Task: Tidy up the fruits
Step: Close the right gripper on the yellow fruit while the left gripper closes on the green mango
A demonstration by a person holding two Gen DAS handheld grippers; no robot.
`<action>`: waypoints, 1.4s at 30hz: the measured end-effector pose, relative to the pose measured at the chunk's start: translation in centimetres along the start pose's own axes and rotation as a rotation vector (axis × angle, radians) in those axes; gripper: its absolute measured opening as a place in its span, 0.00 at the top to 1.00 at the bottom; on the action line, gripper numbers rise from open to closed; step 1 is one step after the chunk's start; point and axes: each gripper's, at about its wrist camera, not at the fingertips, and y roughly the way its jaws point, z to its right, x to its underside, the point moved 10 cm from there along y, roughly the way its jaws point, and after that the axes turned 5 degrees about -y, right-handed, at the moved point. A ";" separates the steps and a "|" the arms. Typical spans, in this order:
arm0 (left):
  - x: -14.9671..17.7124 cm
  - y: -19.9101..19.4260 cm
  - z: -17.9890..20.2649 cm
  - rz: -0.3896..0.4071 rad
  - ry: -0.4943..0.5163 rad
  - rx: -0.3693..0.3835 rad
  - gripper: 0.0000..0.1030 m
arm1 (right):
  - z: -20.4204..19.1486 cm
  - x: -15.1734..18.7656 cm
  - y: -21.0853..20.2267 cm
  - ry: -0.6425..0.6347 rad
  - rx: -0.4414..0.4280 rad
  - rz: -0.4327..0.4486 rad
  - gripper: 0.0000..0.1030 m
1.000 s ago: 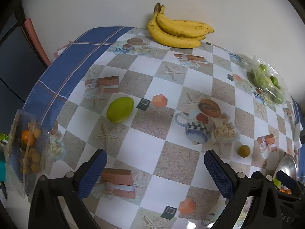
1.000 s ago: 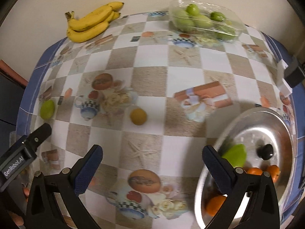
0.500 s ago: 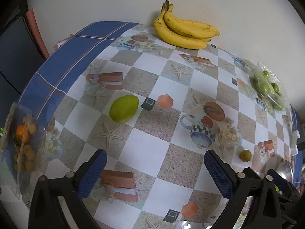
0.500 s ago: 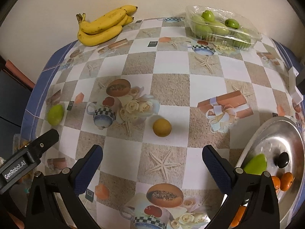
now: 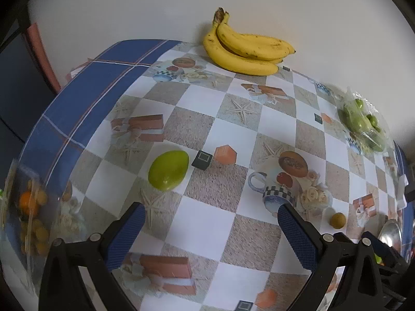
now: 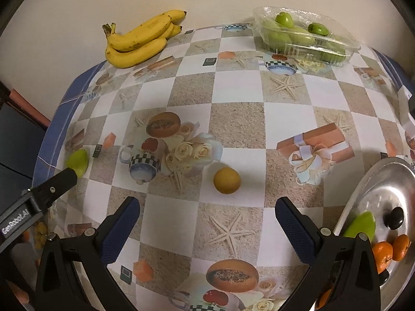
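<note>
- Left tongs (image 5: 207,229): spread wide, holding nothing; green mango (image 5: 168,170) just ahead, left of centre.
- Right tongs (image 6: 207,221): spread wide, holding nothing; yellow fruit (image 6: 227,180) just ahead between fingers.

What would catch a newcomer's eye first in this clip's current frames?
Probably the bunch of bananas at the far edge of the table against the wall, bright yellow on the busy checked tablecloth. Next, the small round yellow fruit lying alone just ahead of the open right gripper, and the green mango ahead of the open left gripper. At the right sits a metal plate with oranges and another green fruit.
</note>
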 end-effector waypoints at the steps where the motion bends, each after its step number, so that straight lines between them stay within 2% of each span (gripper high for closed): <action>1: -0.4 0.2 -0.2 -0.002 0.011 0.003 0.00 | 0.0 -0.1 0.0 0.001 0.001 -0.001 0.00; 5: -1.7 0.4 -0.7 0.009 0.061 0.004 0.00 | -0.1 -0.6 -0.4 0.014 -0.022 0.012 0.00; 7: -2.6 0.5 -1.4 0.017 0.107 -0.026 0.00 | -0.1 -1.0 -0.7 0.029 -0.034 0.016 0.00; 11: -3.6 1.1 -2.4 0.005 0.169 -0.051 0.00 | 0.0 -1.5 -1.0 0.013 -0.012 0.027 0.00; 20: -4.3 3.2 -3.2 -0.040 0.208 -0.073 0.00 | 0.2 -0.9 0.4 0.011 -0.012 -0.007 0.01; 22: -4.4 3.7 -3.3 -0.055 0.202 -0.073 0.04 | 0.3 -0.8 0.8 0.000 0.008 -0.011 0.05; 24: -4.2 4.3 -3.1 -0.077 0.196 -0.061 0.13 | 0.4 -0.8 1.0 -0.005 0.019 -0.015 0.21; 26: -4.0 4.9 -3.1 -0.096 0.196 -0.060 0.17 | 0.6 -0.8 1.3 -0.004 0.031 -0.021 0.27; 28: -3.9 5.4 -3.1 -0.107 0.201 -0.063 0.24 | 0.8 -0.7 1.6 0.000 0.045 -0.026 0.30; 30: -3.7 5.9 -3.2 -0.119 0.196 -0.067 0.28 | 1.1 -0.6 1.8 0.009 0.053 -0.034 0.46; 31: -3.6 6.2 -3.3 -0.126 0.189 -0.066 0.28 | 1.3 -0.6 1.9 0.014 0.056 -0.037 0.49; 34: -3.5 6.8 -3.7 -0.136 0.175 -0.070 0.34 | 1.6 -0.6 2.1 0.018 0.065 -0.045 0.52; 38: -3.4 7.4 -3.7 -0.151 0.171 -0.066 0.42 | 1.8 -0.7 2.3 0.023 0.064 -0.049 0.62; 40: -3.3 7.7 -3.8 -0.156 0.165 -0.065 0.50 | 1.7 -0.7 2.4 0.020 0.065 -0.051 0.65; 42: -3.4 7.9 -3.9 -0.157 0.149 -0.064 0.54 | 1.7 -0.7 2.5 0.018 0.070 -0.052 0.68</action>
